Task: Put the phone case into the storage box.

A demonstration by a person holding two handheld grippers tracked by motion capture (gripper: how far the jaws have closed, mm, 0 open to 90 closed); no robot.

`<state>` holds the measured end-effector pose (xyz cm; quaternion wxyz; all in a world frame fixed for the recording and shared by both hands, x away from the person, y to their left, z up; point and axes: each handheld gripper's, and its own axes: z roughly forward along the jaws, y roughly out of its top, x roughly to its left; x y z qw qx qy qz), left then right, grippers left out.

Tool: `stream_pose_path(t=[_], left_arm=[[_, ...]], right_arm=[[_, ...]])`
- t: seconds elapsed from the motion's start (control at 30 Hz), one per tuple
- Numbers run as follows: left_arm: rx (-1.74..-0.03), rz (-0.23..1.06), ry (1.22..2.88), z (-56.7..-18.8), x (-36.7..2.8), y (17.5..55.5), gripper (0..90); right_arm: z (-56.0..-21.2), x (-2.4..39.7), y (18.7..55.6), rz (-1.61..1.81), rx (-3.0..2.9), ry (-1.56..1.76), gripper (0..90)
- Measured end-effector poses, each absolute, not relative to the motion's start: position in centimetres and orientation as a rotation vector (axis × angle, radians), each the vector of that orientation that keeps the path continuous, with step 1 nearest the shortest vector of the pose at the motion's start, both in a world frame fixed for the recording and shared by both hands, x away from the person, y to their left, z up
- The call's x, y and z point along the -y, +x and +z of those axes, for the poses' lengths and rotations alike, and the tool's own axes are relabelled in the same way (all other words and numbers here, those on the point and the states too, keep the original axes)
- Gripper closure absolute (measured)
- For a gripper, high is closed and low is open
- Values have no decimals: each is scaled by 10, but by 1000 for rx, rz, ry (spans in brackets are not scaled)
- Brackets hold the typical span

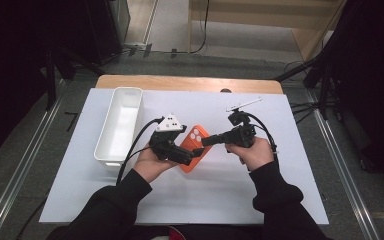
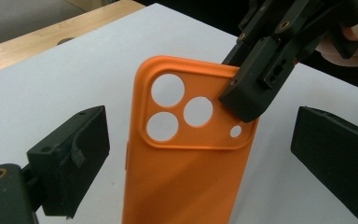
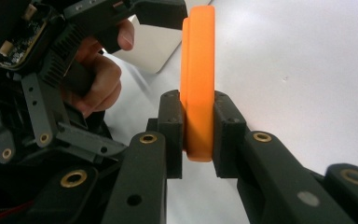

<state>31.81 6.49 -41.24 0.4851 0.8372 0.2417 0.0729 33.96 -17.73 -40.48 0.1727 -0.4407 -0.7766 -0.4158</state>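
Two grippers meet over the white table sheet (image 1: pixel 260 190), with the white bin (image 1: pixel 120 125) left of them and well apart. The orange phone case (image 2: pixel 186 177) is held between them, its long axis running toward the left gripper (image 2: pixel 200 154), whose jaws are spread on either side of it without touching. The right gripper (image 3: pixel 198 135) is pinched on the case's camera-end edge.
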Motion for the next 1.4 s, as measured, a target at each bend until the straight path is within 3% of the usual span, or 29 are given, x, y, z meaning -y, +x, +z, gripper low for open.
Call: stream_pose_path(t=[0.23, 1.4], left_arm=[[-599, 237, 2052, -414, -61, 320, 0], [-585, 283, 2073, -426, -44, 324, 6]], right_arm=[[-403, 175, 340, -1184, 2197, -1249, 754], [-400, 171, 342, -1186, 2180, -1273, 757]])
